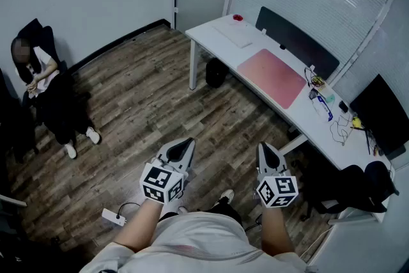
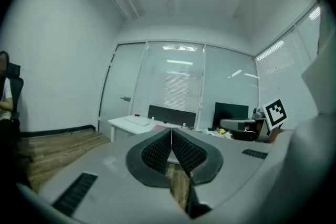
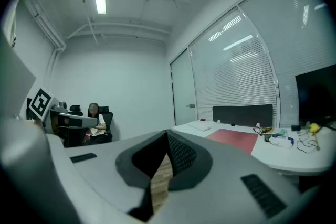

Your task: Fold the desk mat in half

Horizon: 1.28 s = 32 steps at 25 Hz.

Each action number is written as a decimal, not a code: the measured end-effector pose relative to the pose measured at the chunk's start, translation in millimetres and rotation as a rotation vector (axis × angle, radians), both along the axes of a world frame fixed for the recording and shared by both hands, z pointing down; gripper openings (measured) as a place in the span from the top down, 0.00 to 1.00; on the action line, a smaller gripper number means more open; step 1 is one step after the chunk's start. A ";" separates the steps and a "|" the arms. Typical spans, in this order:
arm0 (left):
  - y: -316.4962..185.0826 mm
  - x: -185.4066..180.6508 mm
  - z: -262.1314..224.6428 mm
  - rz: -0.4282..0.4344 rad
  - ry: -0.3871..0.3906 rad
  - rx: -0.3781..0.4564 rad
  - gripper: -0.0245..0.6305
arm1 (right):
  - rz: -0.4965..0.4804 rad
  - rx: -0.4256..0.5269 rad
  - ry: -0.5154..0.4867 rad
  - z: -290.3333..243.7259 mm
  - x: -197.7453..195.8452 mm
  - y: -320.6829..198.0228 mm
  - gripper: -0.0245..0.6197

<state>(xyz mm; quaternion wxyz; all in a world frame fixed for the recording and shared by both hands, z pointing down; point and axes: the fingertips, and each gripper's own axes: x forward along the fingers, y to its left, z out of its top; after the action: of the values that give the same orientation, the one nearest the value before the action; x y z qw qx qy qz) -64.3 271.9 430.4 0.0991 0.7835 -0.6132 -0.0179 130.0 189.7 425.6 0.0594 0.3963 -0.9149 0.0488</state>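
A room with a wood-patterned floor (image 1: 147, 86) and a blind-covered glass wall is seen. A white tabletop (image 1: 305, 119) is set along the glass, and a person (image 1: 45, 89) is seated at the far left. The fingers of the left gripper (image 2: 171, 136) and of the right gripper (image 3: 167, 139) are pressed together with nothing between them. Both are held over the floor, well apart from the desk mat (image 1: 271, 77). The mat is pink and rectangular, and is laid flat and unfolded on the tabletop, between a white keyboard (image 1: 233, 35) and some cables (image 1: 326, 102).
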 end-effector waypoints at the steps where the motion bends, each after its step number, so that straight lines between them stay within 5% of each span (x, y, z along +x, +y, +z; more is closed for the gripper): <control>1: 0.1 0.5 0.9 0.002 0.000 -0.002 0.94 | 0.001 -0.001 0.001 0.8 0.3 0.4 0.88; 25: 2.6 0.4 8.0 0.013 0.030 -0.010 0.94 | 0.002 -0.005 0.018 5.1 -3.9 2.9 0.88; 32: -25.4 0.4 8.5 -0.007 0.030 -0.021 0.94 | -0.016 -0.033 0.042 11.8 -5.6 -31.7 0.88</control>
<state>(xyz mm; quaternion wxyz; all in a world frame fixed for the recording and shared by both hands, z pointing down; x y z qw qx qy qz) -63.8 246.5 438.9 0.1166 0.7799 -0.6145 -0.0235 124.4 157.9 437.4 0.0856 0.3887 -0.9157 0.0547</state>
